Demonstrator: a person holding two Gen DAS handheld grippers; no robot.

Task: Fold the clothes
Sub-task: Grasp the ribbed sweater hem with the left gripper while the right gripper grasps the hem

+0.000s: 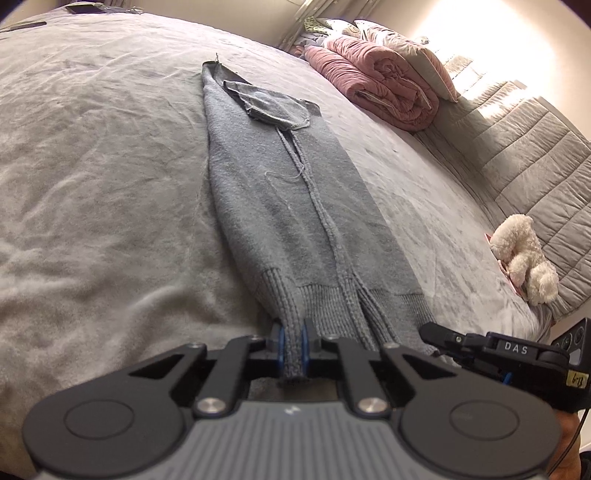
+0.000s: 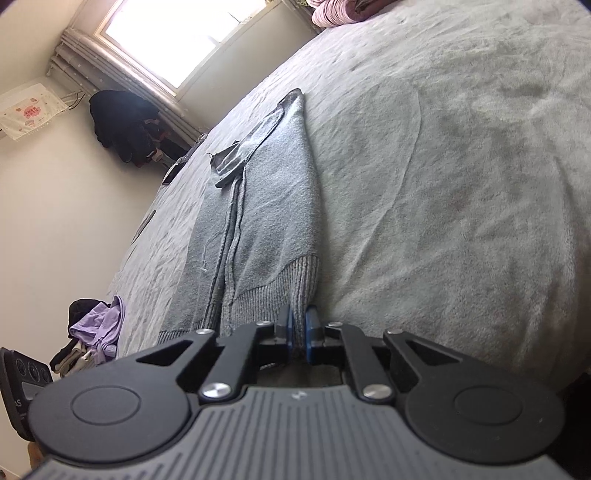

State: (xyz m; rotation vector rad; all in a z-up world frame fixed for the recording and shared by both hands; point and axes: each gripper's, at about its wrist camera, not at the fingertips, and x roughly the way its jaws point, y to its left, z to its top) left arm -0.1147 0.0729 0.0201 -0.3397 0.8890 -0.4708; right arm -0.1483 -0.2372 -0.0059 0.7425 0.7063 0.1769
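Observation:
A grey knitted sweater (image 1: 280, 206) lies stretched lengthwise on the bed, folded narrow, with a sleeve end doubled over at its far end. My left gripper (image 1: 292, 338) is shut on the ribbed hem at the sweater's near left corner; the knit sticks out between the blue pads. In the right wrist view the same grey sweater (image 2: 273, 206) runs away from me, and my right gripper (image 2: 299, 328) is shut on the ribbed hem at its near right corner. The right gripper (image 1: 443, 338) also shows at the lower right of the left wrist view.
The bed (image 1: 92, 166) is covered by a light grey fleece blanket. Folded pink quilts (image 1: 376, 85) and pillows lie at its far right, a white plush toy (image 1: 524, 262) by the padded headboard. Purple and dark clothes (image 2: 98, 328) sit beside the bed; a window (image 2: 184, 33) is beyond.

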